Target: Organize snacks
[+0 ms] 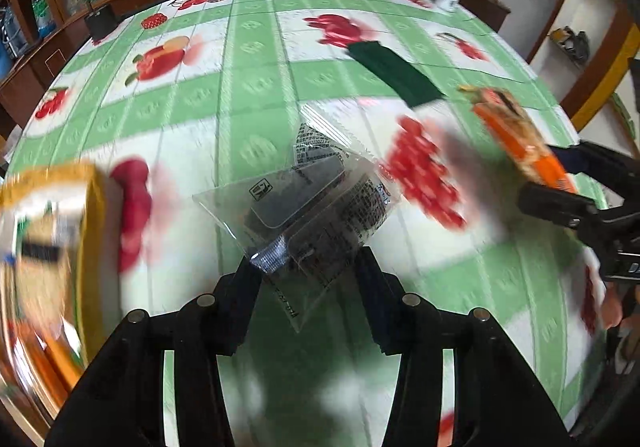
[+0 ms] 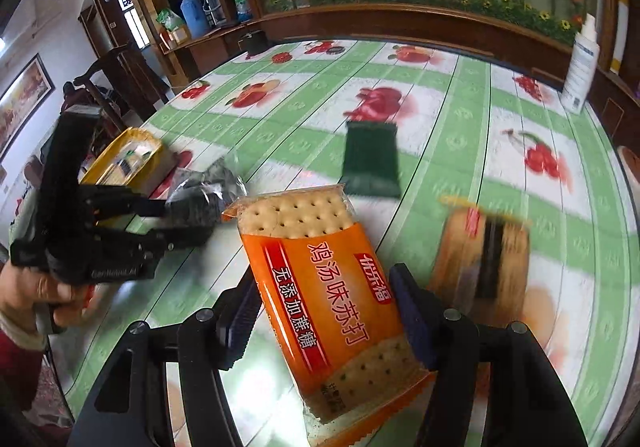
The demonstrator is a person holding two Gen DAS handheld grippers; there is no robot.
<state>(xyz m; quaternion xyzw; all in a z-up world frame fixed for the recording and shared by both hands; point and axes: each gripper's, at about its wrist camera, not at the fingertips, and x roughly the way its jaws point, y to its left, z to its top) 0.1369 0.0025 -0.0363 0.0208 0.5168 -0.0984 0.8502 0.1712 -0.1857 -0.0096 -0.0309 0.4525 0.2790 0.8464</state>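
My left gripper (image 1: 308,273) is shut on a clear plastic packet (image 1: 296,207) with dark contents, held above the fruit-print tablecloth (image 1: 248,87). In the right wrist view that left gripper (image 2: 192,223) shows at the left, a hand behind it, the dark packet (image 2: 204,187) in its fingertips. My right gripper (image 2: 324,309) is shut on an orange pack of soda crackers (image 2: 328,287), its pads pressing both long sides. The left wrist view shows it at the right edge, the right gripper (image 1: 556,191) holding the orange pack (image 1: 516,135).
A dark green packet (image 2: 372,159) lies mid-table. A blurred brown cracker pack (image 2: 484,259) sits to the right. A yellow box (image 2: 138,137) with packets inside stands at the left edge. A white spray bottle (image 2: 580,67) and a small black box (image 2: 254,43) stand at the far edge.
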